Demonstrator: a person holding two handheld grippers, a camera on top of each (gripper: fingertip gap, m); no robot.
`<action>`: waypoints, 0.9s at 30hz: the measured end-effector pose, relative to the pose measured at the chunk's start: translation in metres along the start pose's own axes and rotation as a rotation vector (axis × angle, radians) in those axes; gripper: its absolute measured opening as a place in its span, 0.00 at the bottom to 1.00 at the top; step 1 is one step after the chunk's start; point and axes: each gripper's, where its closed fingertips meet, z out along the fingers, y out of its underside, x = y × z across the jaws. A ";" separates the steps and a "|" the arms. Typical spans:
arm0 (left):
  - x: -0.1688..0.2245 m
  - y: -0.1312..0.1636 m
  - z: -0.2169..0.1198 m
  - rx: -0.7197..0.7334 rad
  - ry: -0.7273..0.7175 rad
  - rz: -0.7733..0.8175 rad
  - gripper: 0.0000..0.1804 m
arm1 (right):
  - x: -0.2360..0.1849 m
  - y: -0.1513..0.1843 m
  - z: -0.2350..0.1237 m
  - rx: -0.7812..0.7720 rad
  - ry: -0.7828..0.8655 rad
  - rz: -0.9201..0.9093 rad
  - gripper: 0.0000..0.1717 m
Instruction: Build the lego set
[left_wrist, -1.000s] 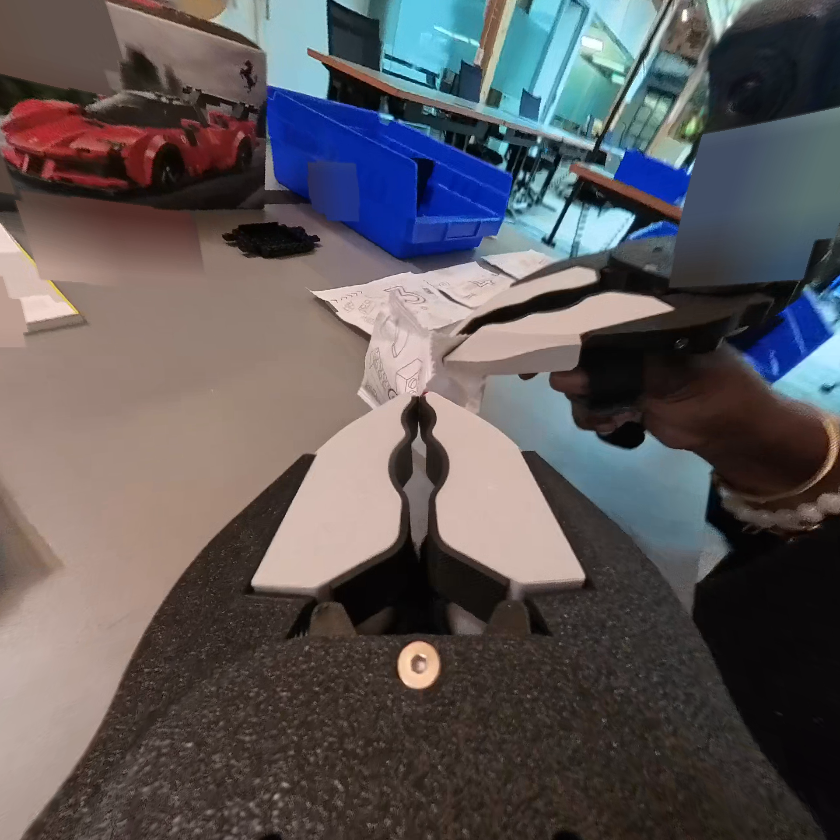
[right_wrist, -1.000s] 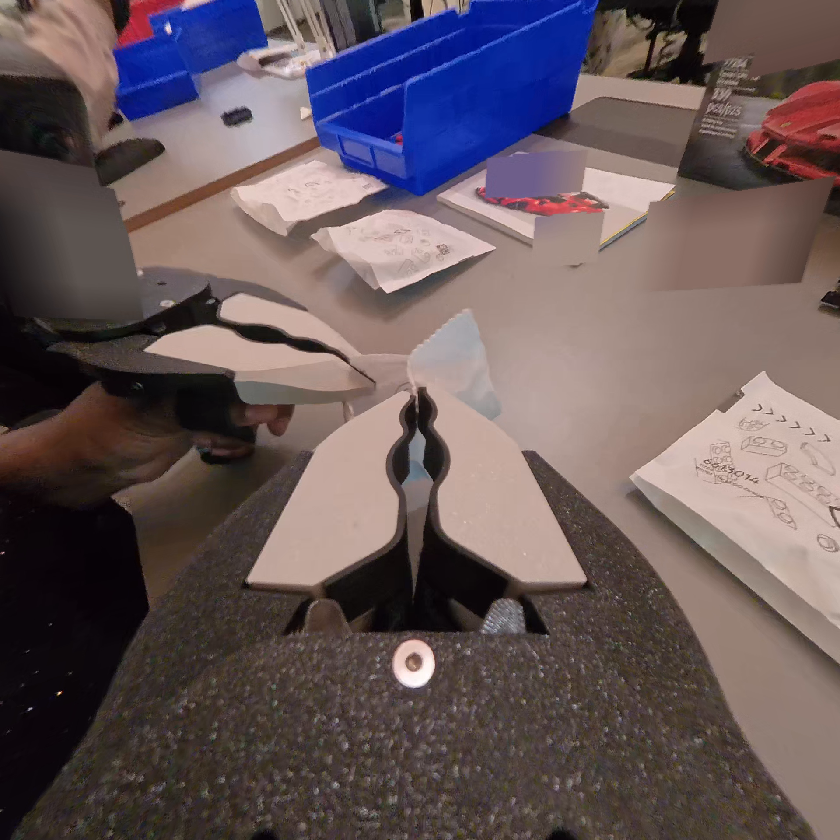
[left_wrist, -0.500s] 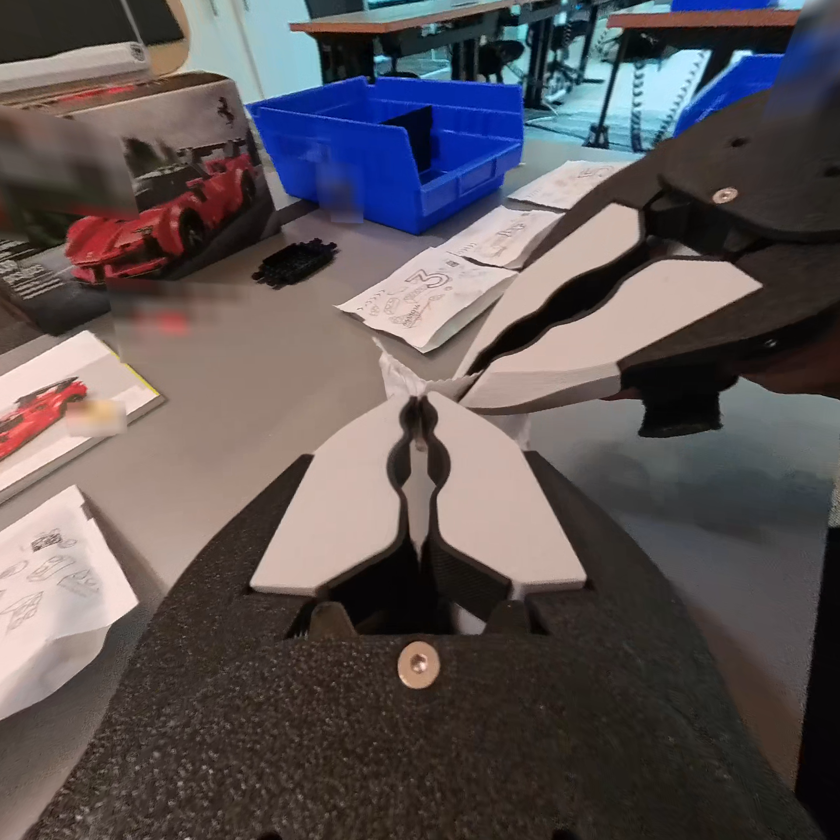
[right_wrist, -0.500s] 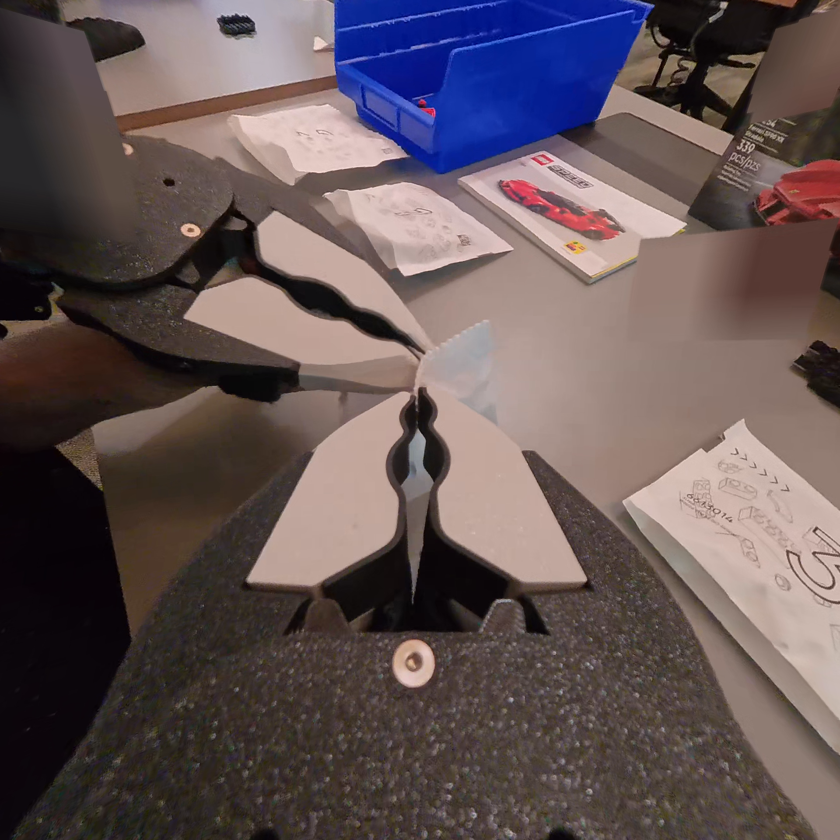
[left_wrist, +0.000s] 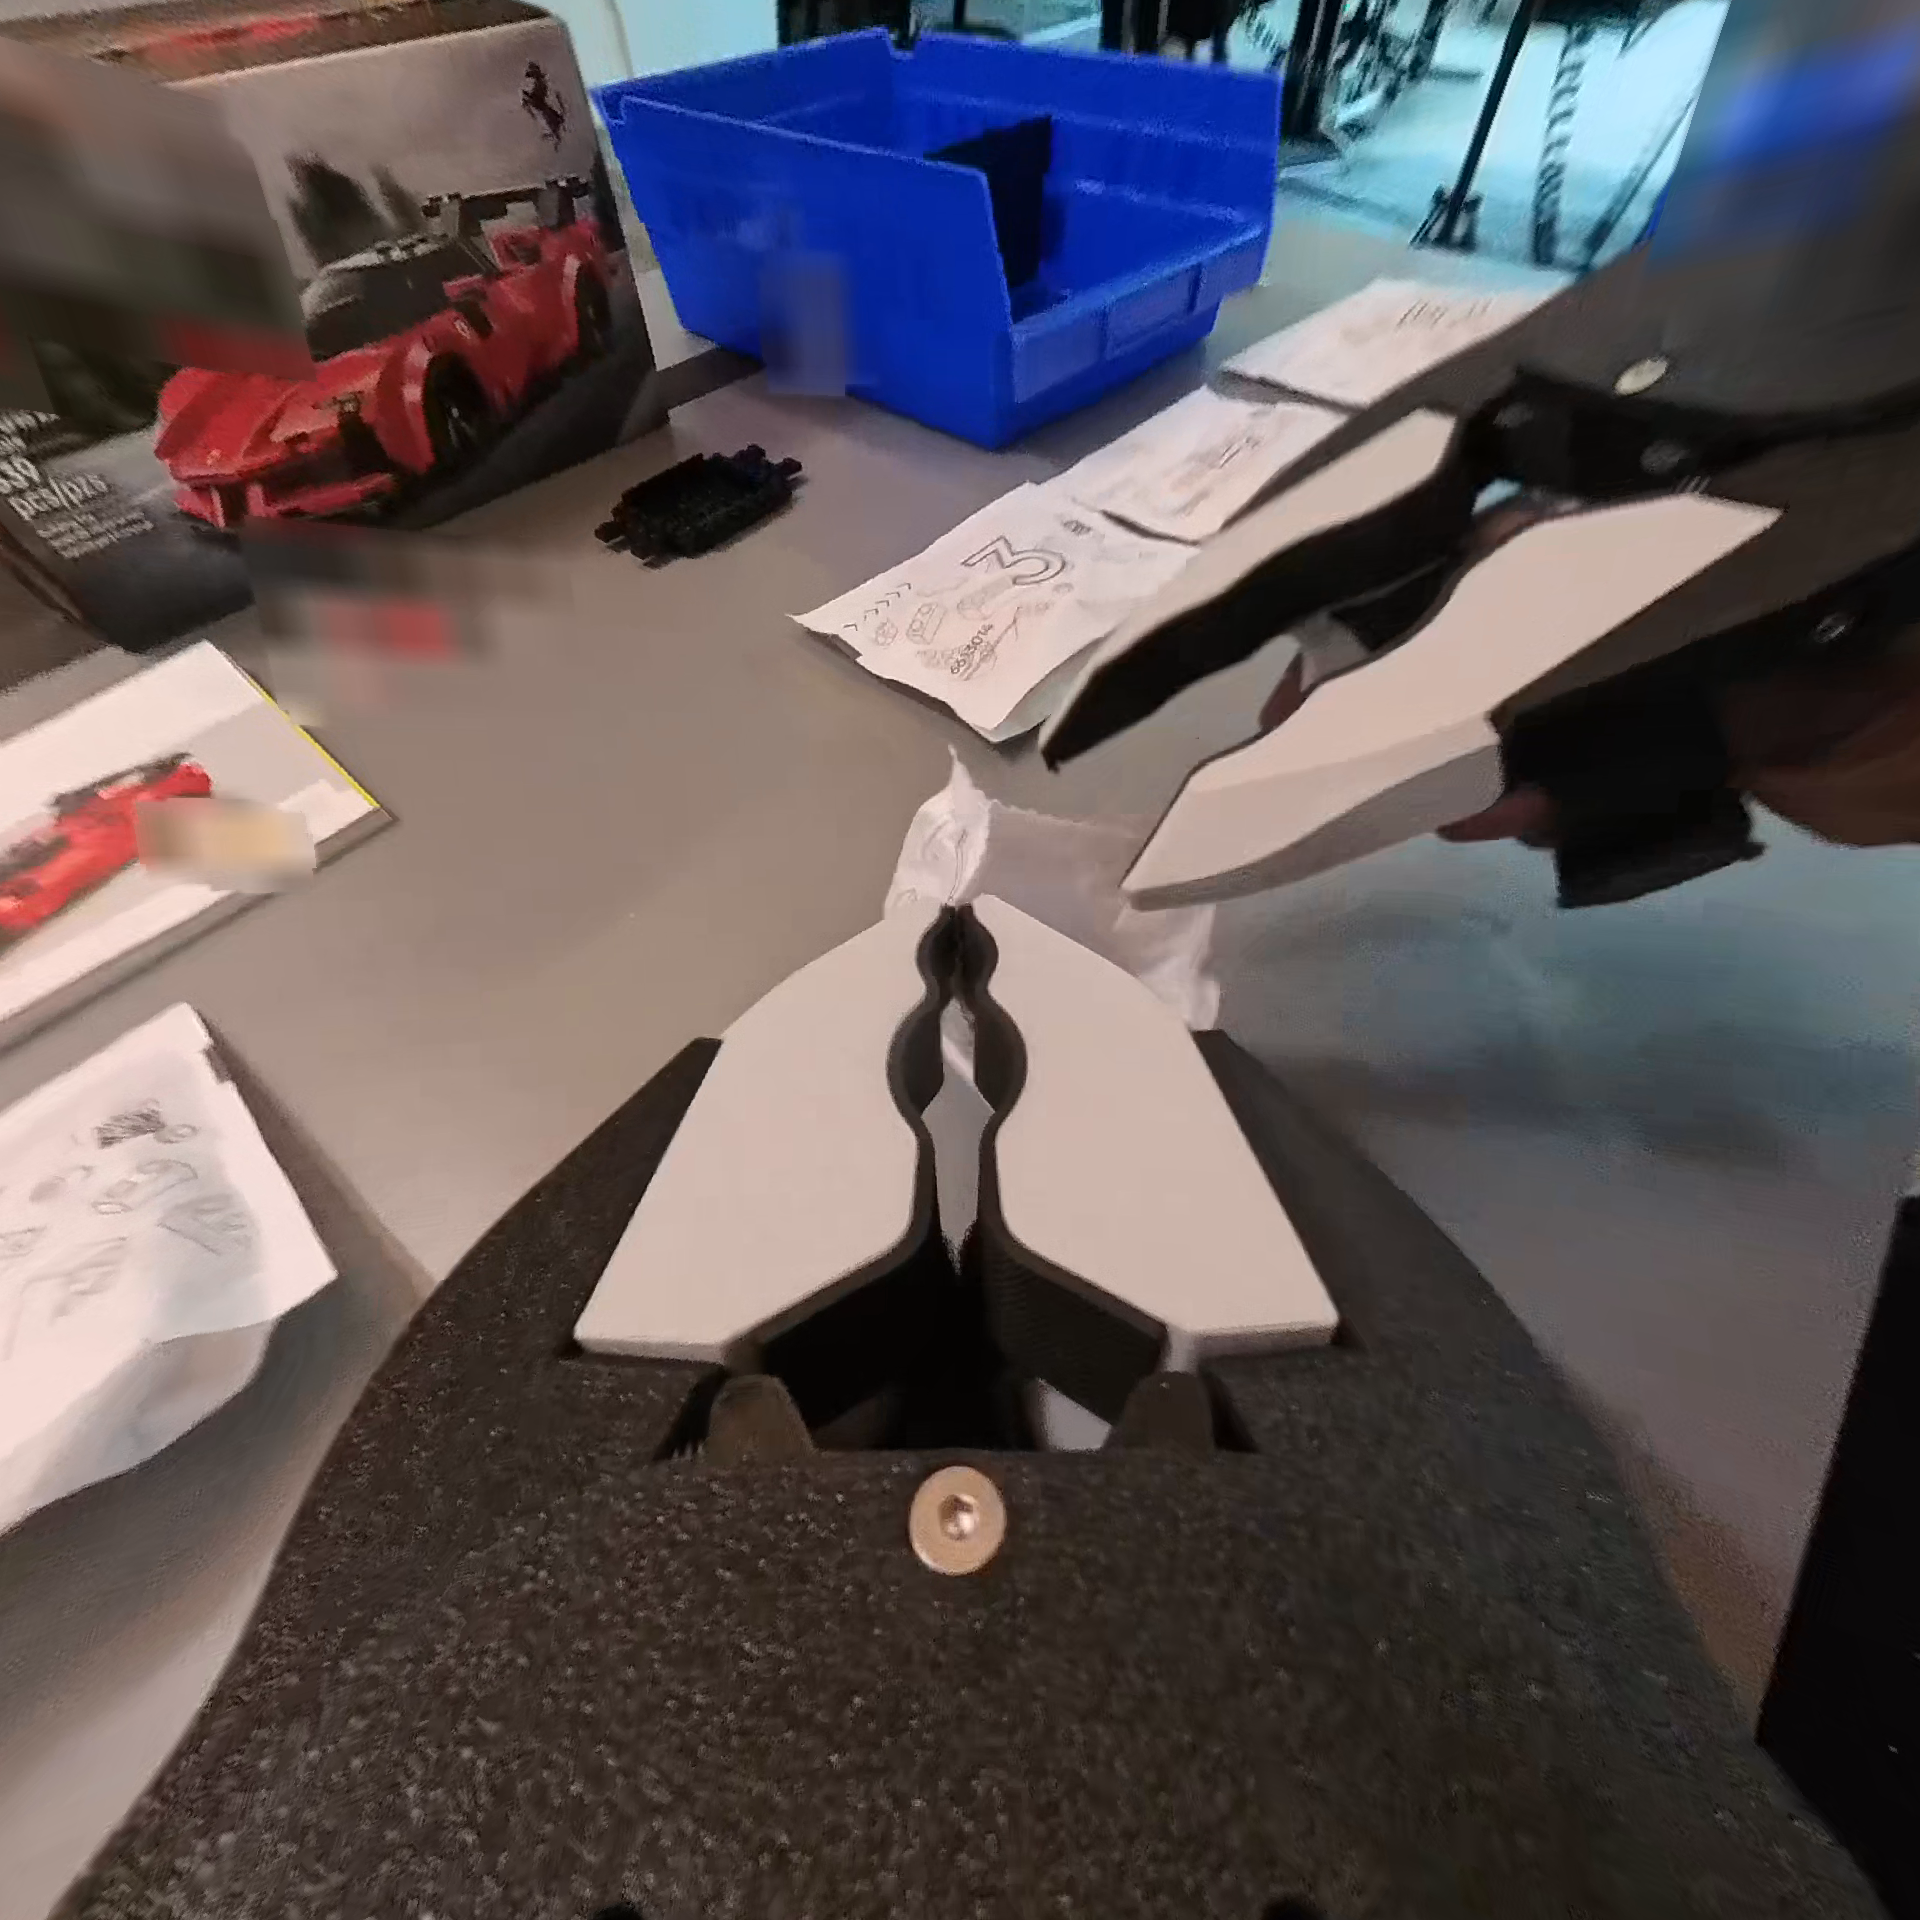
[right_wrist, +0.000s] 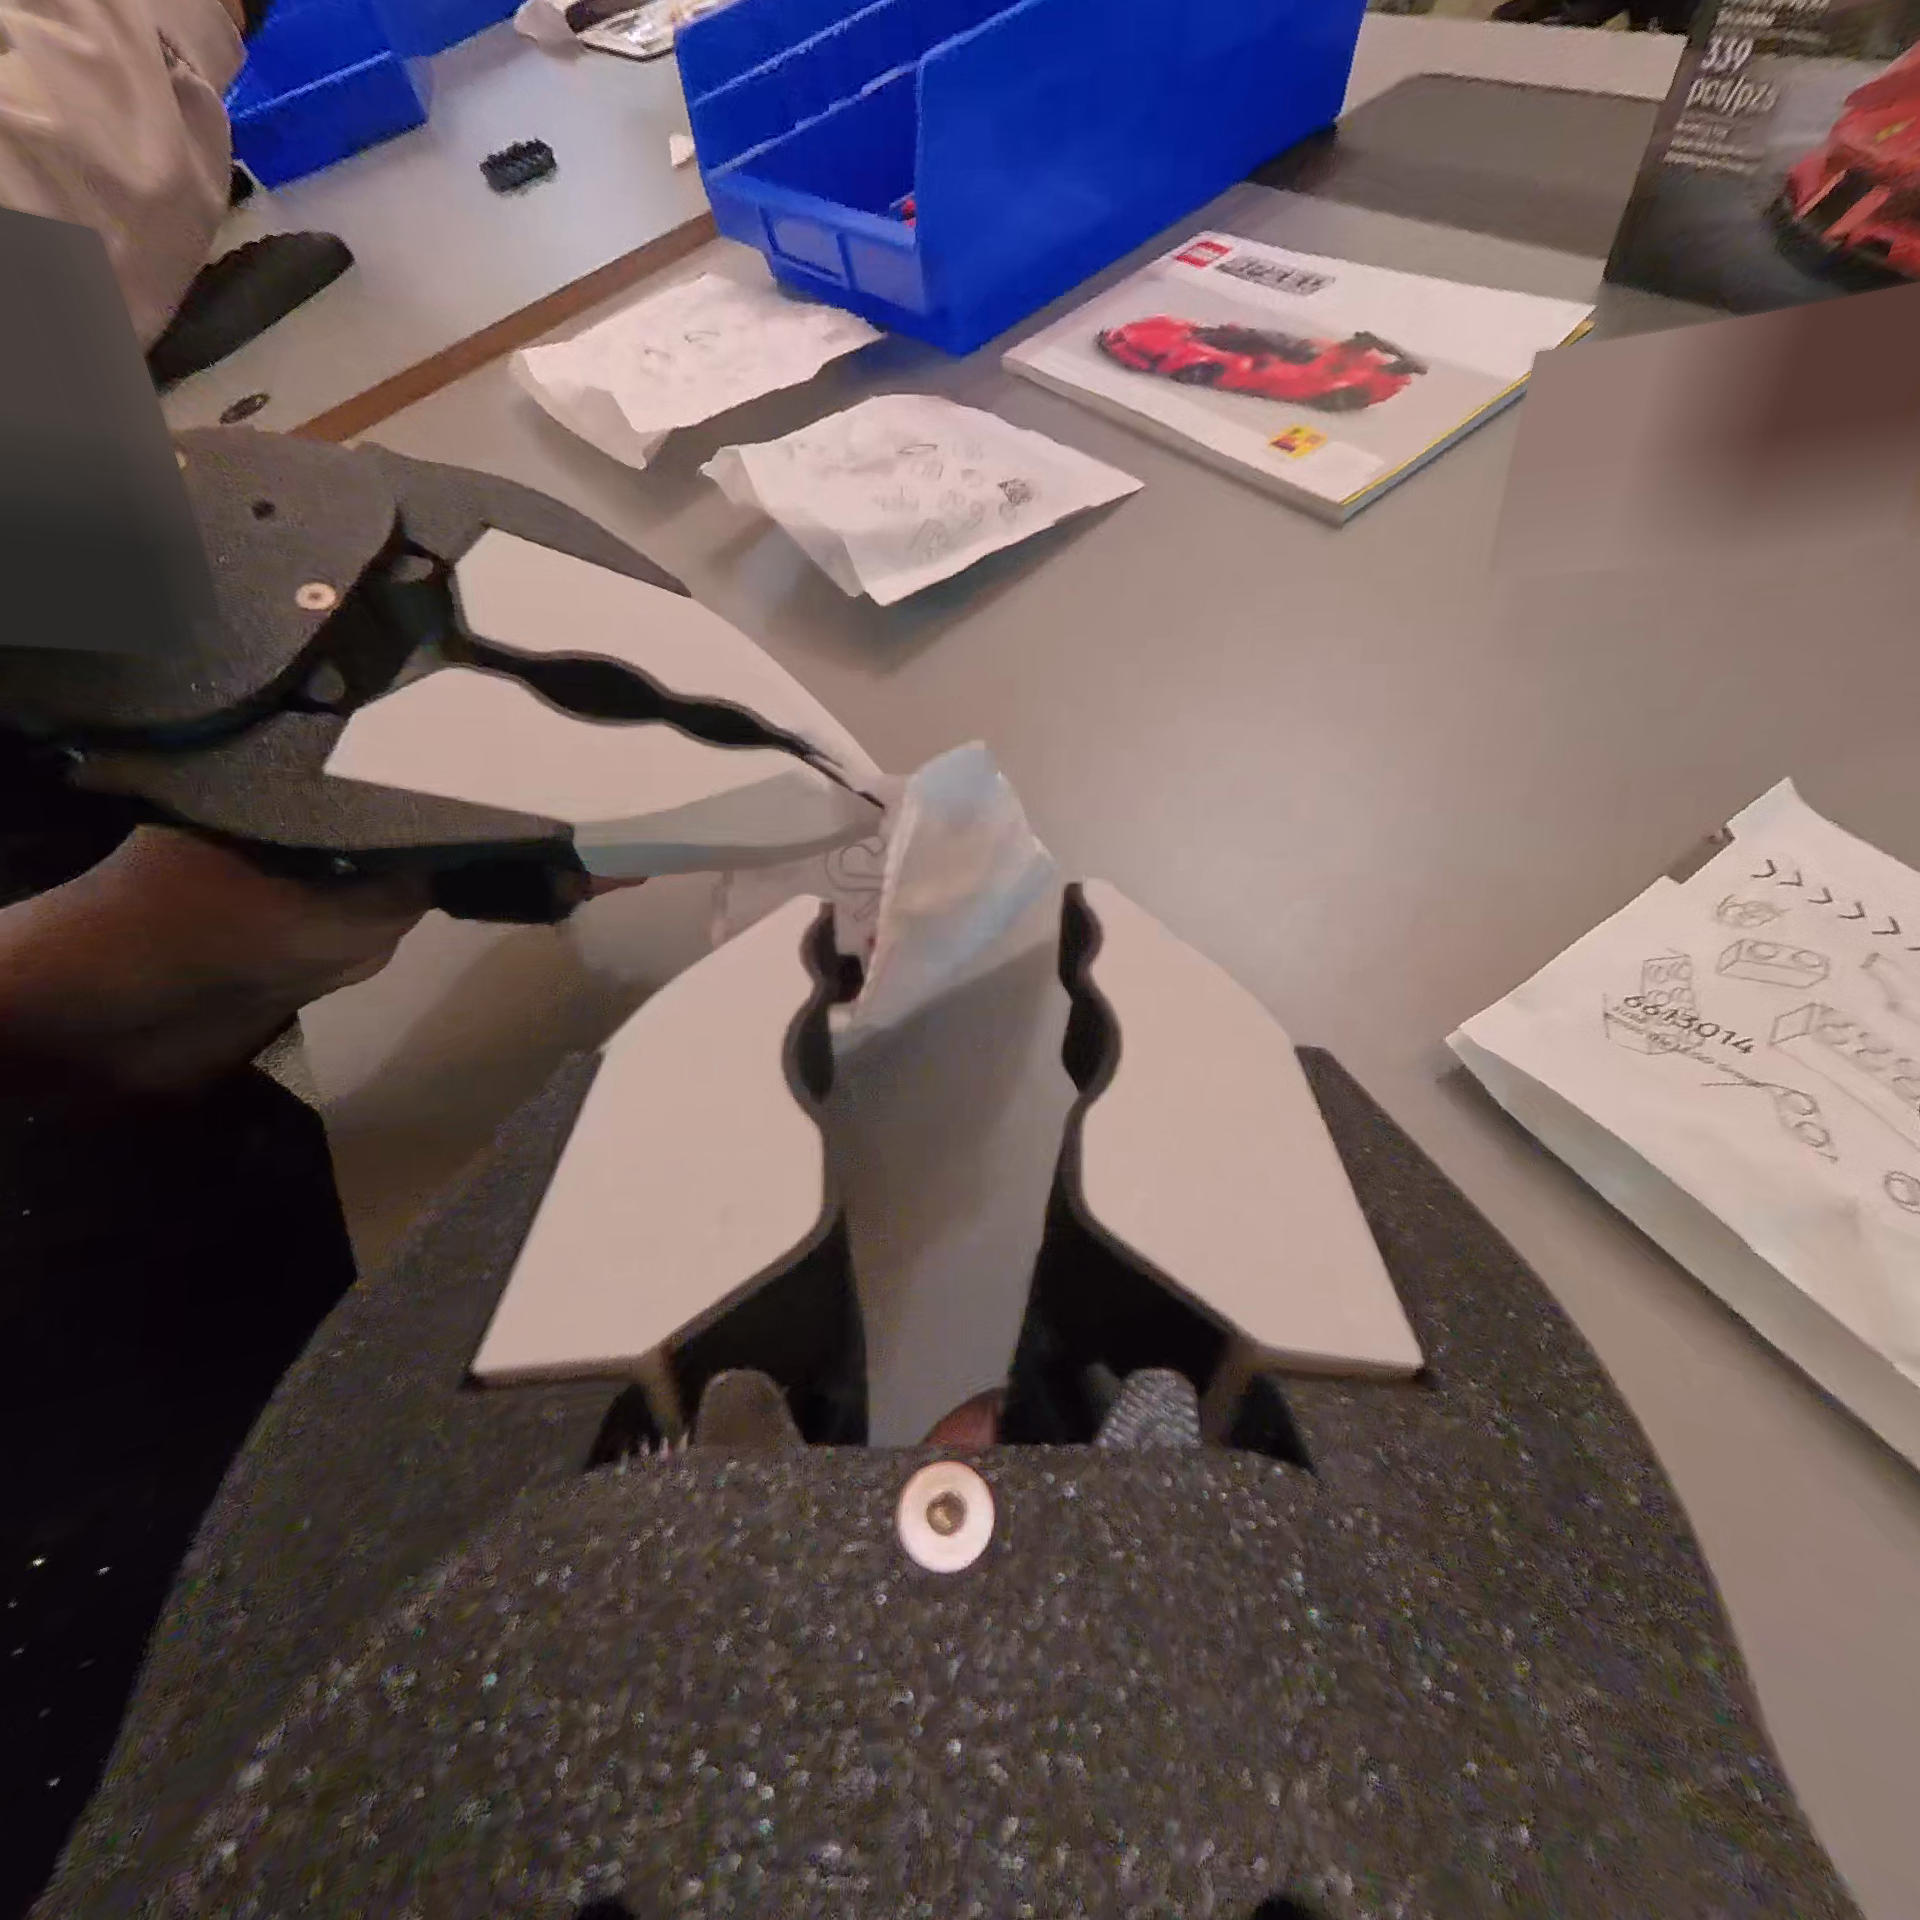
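white paper bag (left_wrist: 997, 862) pinched by the closed left hand-held gripper (left_wrist: 958, 914); right hand-held gripper (right_wrist: 945, 914) spread wide, blue bin (left_wrist: 935, 229) behind.

Right gripper (right_wrist: 945, 914), fingers spread around a white paper bag (right_wrist: 956, 894) pinched by the left gripper (right_wrist: 868, 800) at left; blue bin (right_wrist: 997, 156), booklet (right_wrist: 1299, 374) far on grey table (right_wrist: 1299, 707).

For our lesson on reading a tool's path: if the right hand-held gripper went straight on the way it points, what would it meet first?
Most likely the white paper bag, which already stands between the open fingers of the right hand-held gripper. Beyond it lies bare grey table.
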 end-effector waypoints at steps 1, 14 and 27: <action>-0.001 -0.002 0.000 -0.011 -0.017 0.023 0.00 | -0.001 -0.005 -0.001 0.012 0.001 -0.014 0.24; -0.006 -0.008 -0.007 0.056 -0.035 -0.040 0.00 | 0.011 -0.010 0.001 -0.039 0.135 -0.155 0.00; -0.005 -0.012 -0.009 0.107 0.032 -0.065 0.00 | 0.005 -0.010 0.001 -0.021 0.056 -0.118 0.02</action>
